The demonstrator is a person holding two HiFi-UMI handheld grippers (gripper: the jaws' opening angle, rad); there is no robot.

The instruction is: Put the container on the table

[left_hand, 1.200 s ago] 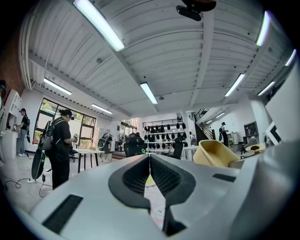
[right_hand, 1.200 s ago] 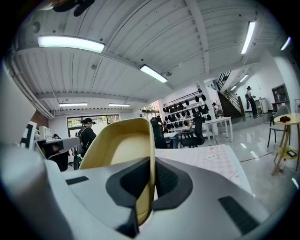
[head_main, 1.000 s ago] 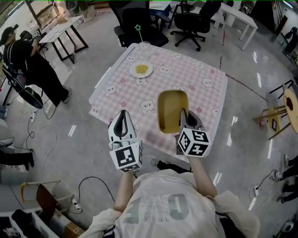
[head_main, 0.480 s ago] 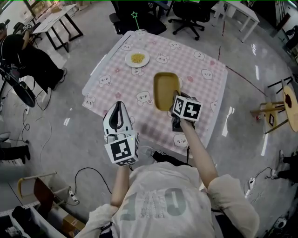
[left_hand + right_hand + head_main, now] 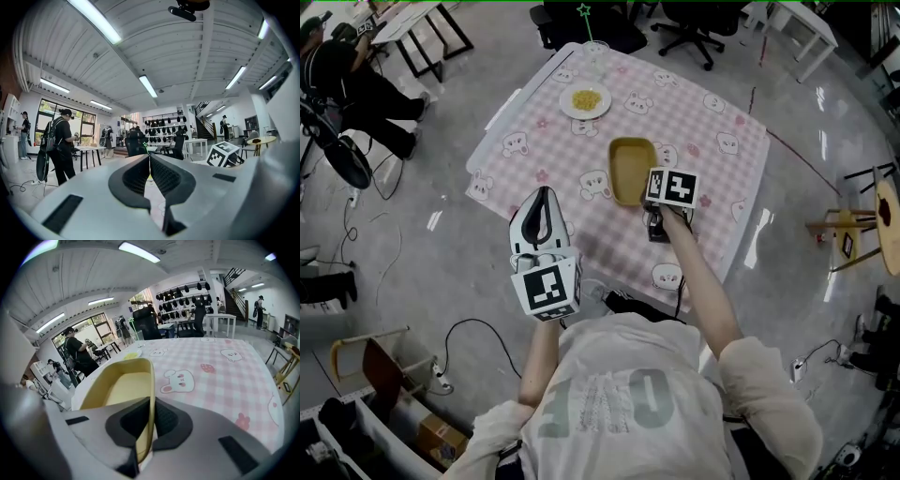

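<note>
The left hand-held gripper (image 5: 544, 197) hangs short of the surface's near edge with its jaws pressed together and nothing between them. It has no part in this step. It does best to wait where it is, well apart from the load.

Ahead and to the left of the right hand-held gripper (image 5: 151, 418) lies the yellow container (image 5: 630, 169), an open, empty, shallow tub. It is low over the pink checked surface (image 5: 712, 112), near the middle. The right hand-held gripper is clenched on the tub's right-hand wall, one pad inside and one outside. The thin rim runs straight up between the pads.

Neither the head view nor the right gripper view shows whether the base already touches the cloth. The tub looks slightly tipped, so the far end may land first.

To finish well, I would lower slowly until the base sits flat, levelling the wrist so the near end settles too. Only then should the jaws part, and just enough to clear the wall. Opening while the tub is tilted or in the air would let it drop or skid on the cloth. The withdrawal should go back and up along the wall's line, so the inner pad does not hook the rim and drag the tub.

The plate of food (image 5: 585, 100) lies farther ahead and to the left, well apart from the tub. The cloth to the right of the gripper is bare, so there is room.
</note>
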